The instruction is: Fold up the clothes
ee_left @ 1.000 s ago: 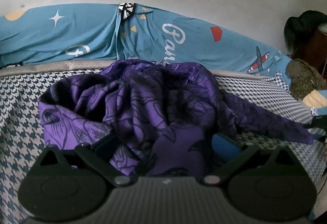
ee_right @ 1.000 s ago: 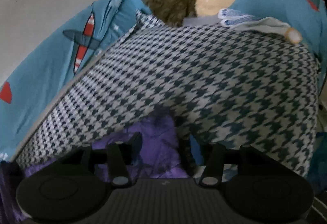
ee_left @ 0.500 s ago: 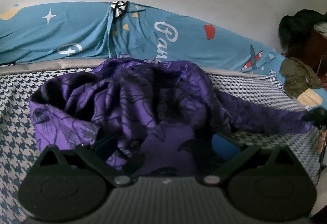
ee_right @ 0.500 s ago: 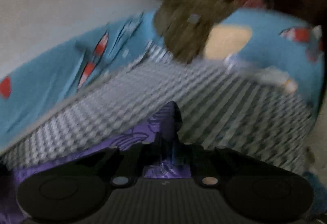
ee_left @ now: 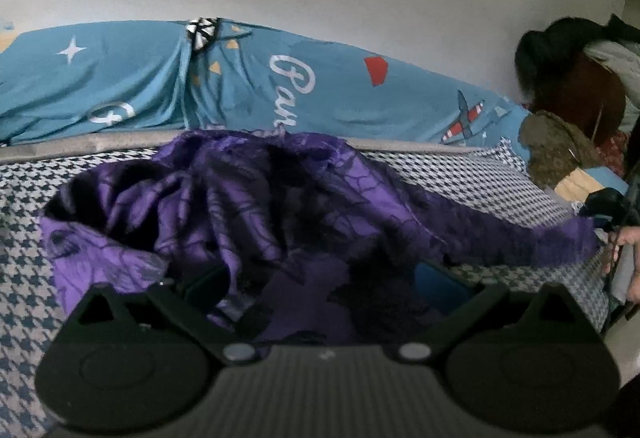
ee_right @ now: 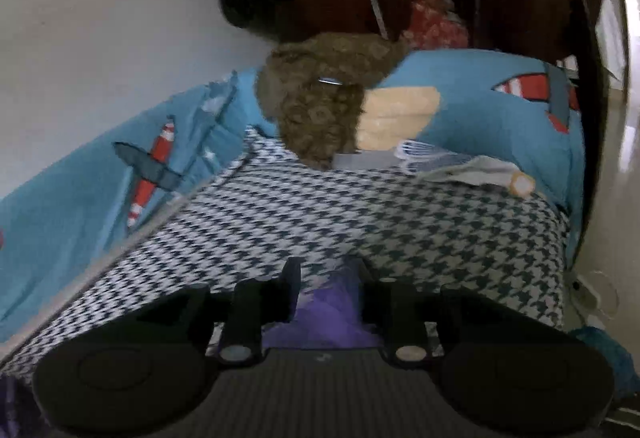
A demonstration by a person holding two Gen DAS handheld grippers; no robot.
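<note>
Purple garment (ee_left: pixel 256 206) lies bunched in a heap on the bed's houndstooth cover (ee_left: pixel 24 278), one long end drawn out toward the right edge of the left wrist view. Blue printed sheet (ee_left: pixel 320 94) runs along the wall behind it.

Left hand-held gripper (ee_left: pixel 320 278): jaws spread wide, purple cloth piled between and over them; fingers partly buried in the folds, so I cannot tell whether the pads press the cloth.

Right hand-held gripper (ee_right: pixel 326 290): jaws narrow and opening, a strip of purple cloth between them; pads look apart from it. It shows in the left wrist view at the stretched end of the garment, with a hand (ee_left: pixel 626 242) beside it.

Brown fuzzy cloth (ee_right: pixel 316 106) and a white item (ee_right: pixel 452 164) sit at the far end of the bed.
</note>
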